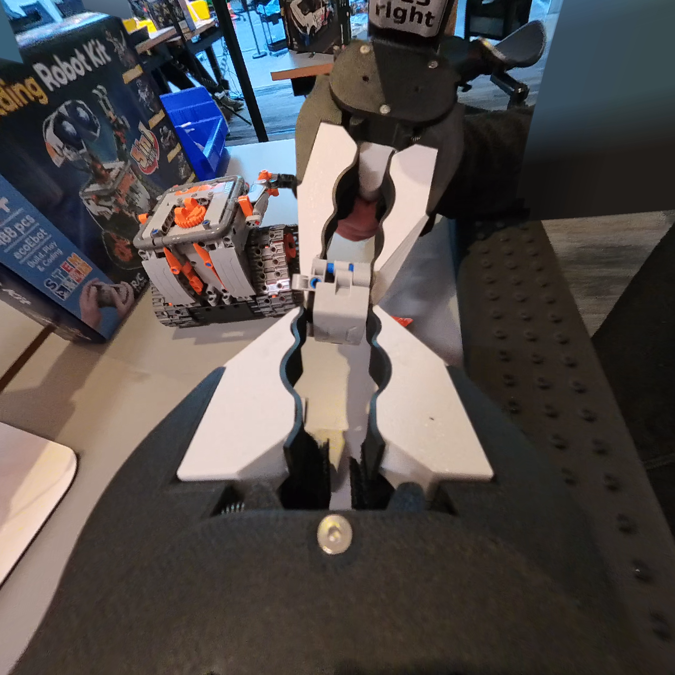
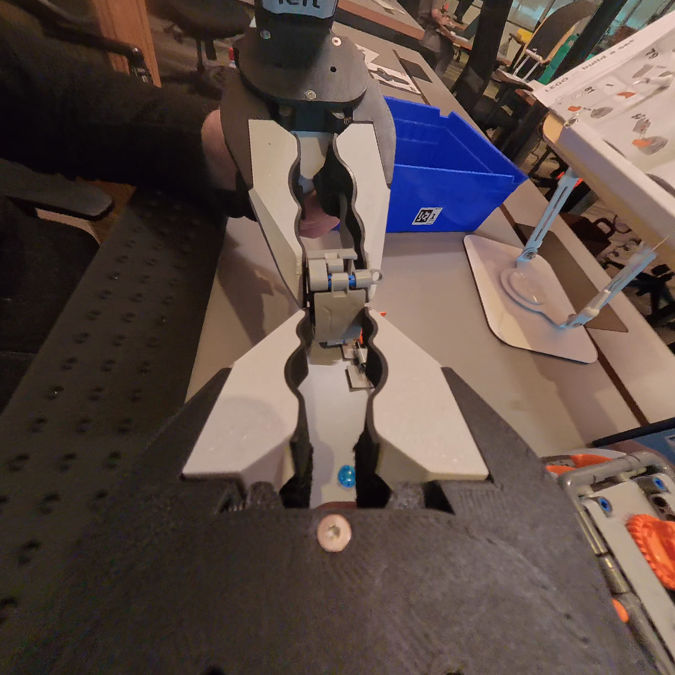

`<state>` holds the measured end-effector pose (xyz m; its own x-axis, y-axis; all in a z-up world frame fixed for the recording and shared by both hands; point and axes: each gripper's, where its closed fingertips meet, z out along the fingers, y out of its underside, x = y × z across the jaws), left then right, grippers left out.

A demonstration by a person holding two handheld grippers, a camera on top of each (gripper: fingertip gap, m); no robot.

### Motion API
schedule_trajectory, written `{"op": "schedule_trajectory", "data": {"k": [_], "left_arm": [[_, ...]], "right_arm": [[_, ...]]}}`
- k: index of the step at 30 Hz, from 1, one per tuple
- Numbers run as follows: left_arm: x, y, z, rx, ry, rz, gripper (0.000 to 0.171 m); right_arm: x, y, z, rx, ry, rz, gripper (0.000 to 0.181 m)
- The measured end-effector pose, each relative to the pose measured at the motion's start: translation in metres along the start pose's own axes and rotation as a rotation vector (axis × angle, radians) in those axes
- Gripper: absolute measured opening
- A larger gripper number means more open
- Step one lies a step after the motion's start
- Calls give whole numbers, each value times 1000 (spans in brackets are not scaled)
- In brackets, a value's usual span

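Tools (image 1: 338, 321) (image 2: 334, 321) grip grey brick piece (image 1: 338, 310); blue bin (image 2: 449, 171) seemingly empty.

You hold a grey brick assembly (image 1: 338, 303) with blue pins upright above the tabletop (image 1: 128, 372), pinched between your left tool (image 1: 336, 321) and right tool (image 2: 336, 321).

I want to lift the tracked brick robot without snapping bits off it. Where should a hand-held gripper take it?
Probably by the lower hull of the tracked brick robot, fingers across its width just above the treads, coming from above. The flat grey side panels give parallel faces; the thin orange-jointed arm and the top orange gear look fragile.
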<state>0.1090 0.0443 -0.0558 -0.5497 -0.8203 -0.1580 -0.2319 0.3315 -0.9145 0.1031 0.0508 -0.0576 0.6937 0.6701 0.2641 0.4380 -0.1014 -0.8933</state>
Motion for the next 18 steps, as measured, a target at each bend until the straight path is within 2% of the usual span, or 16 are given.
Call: {"op": "schedule_trajectory", "data": {"k": [9, 18], "left_arm": [[13, 1, -2, -40, -3, 165, 29], [30, 6, 1, -81, 78, 220, 29]], "right_arm": [[-13, -4, -4, -5, -36, -90, 24], [-32, -4, -7, -3, -159, -92, 23]]}}
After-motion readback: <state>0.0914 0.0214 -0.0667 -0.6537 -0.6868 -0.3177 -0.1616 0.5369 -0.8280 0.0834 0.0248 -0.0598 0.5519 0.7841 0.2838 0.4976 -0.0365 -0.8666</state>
